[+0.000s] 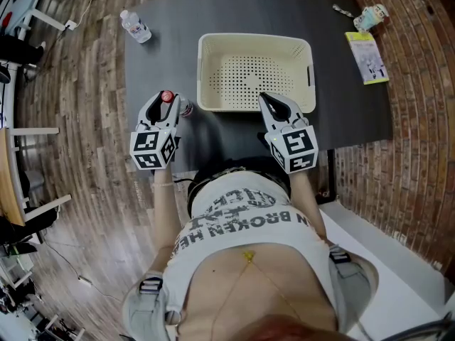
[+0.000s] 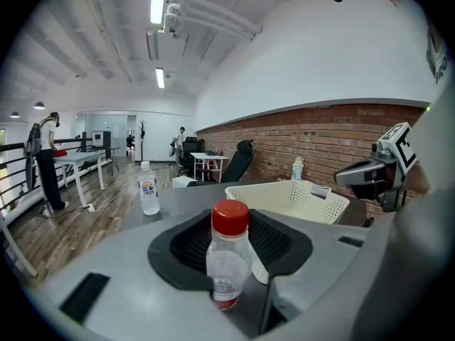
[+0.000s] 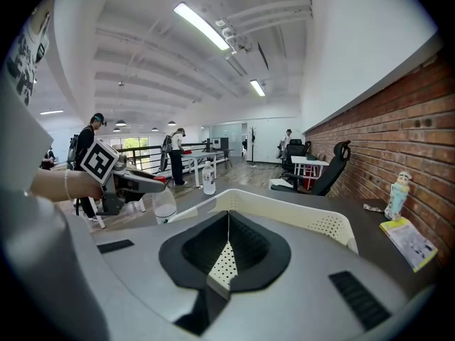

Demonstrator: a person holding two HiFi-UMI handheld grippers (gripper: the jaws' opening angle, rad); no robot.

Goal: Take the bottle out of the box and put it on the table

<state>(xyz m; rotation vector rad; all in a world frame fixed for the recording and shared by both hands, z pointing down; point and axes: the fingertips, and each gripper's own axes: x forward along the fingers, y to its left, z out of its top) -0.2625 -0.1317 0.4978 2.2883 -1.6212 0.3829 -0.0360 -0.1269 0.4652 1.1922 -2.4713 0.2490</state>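
A small clear bottle with a red cap [image 1: 166,96] stands upright on the dark table [image 1: 163,41], just left of the cream perforated basket [image 1: 206,77]. My left gripper [image 1: 169,102] is open around it; in the left gripper view the bottle [image 2: 227,261] sits between the jaws with a sliver of space on its right. The basket [image 2: 320,197] looks empty. My right gripper [image 1: 268,102] is shut with nothing in it, at the basket's near rim [image 3: 306,215]. The right gripper view shows the bottle [image 3: 162,204] under the left gripper [image 3: 146,182].
A second, labelled water bottle [image 1: 135,27] stands at the table's far left corner. A yellow booklet [image 1: 366,57] and a small figurine [image 1: 371,17] lie at the far right. The table's near edge is just in front of the person. People stand in the room behind [image 2: 44,162].
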